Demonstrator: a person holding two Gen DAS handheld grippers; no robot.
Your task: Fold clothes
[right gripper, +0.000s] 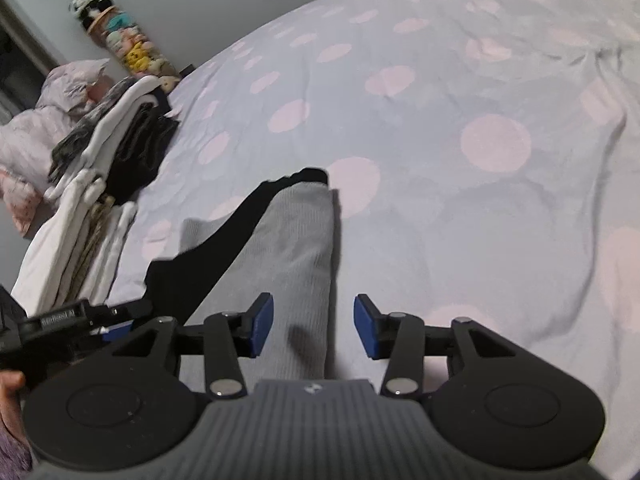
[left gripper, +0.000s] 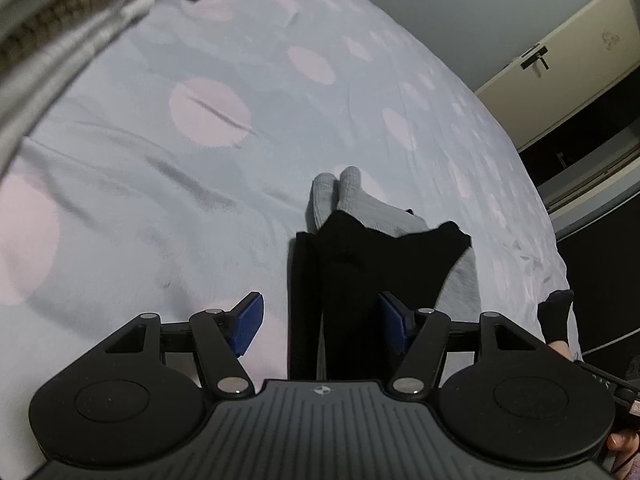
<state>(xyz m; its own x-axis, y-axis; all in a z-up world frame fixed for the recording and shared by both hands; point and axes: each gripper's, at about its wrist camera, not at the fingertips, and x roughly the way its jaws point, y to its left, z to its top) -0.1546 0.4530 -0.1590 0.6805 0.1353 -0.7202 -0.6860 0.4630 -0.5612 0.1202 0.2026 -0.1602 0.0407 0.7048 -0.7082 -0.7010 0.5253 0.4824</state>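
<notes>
Grey ribbed knit socks (right gripper: 288, 248) and black cloth garment (left gripper: 360, 280) laid overlapped on dotted bedsheet (left gripper: 160, 160). Left gripper (left gripper: 320, 328) and right gripper (right gripper: 314, 328) held spread, nothing gripped. Fold stage undetermined; stacked folded clothes (right gripper: 92, 184) seen alongside.

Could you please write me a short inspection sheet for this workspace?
Surface: bed sheet, pale blue with pink dots, lightly creased.
Job's things: grey socks lying flat, with a black garment partly over them.
Clutter: pile of folded clothes on the sheet; crumpled patterned bedding behind it.
Grippers: left hand-held gripper open, straddling the black garment; right hand-held gripper open, over the grey socks. Neither grips anything.
Cables: a dark cable beside the left hand-held gripper.
Surroundings: plain wall, a stack of soft toys, a cream cabinet door.
</notes>
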